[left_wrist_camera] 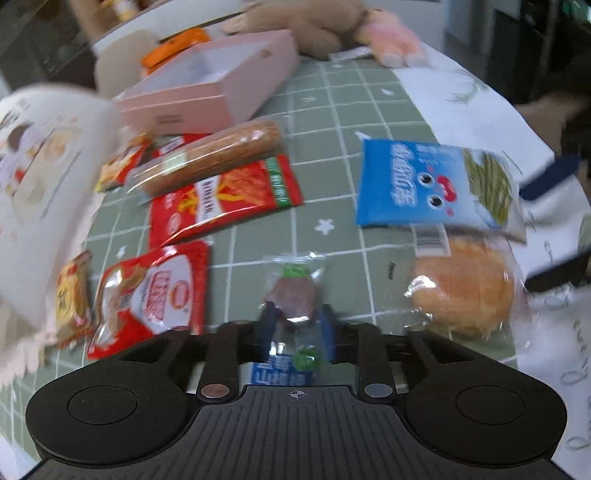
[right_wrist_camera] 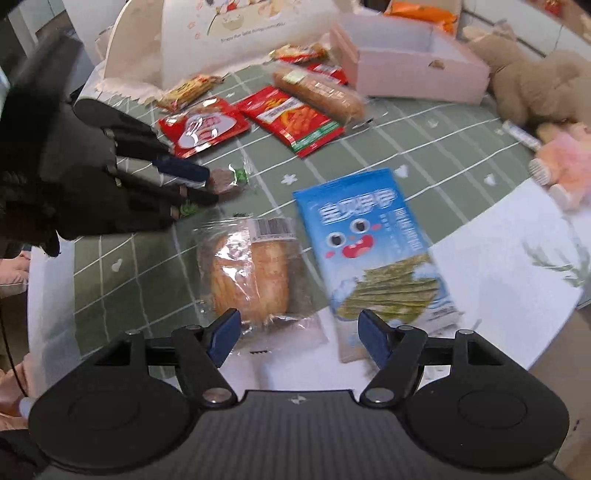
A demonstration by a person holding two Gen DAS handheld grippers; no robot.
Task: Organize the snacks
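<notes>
My left gripper is shut on a small clear-wrapped candy with a pinkish-brown piece and green print; the right wrist view shows the same candy pinched between the left fingers just above the green checked cloth. My right gripper is open and empty, hovering over a wrapped round bun and beside a blue seaweed snack bag. The bun and the blue bag lie to the right of the left gripper. An open pink box stands at the back.
Red snack packets, a long wrapped biscuit roll and small yellow packets lie left of centre. A white printed carton stands at the back left. Plush toys sit at the right. The table's white edge curves on the right.
</notes>
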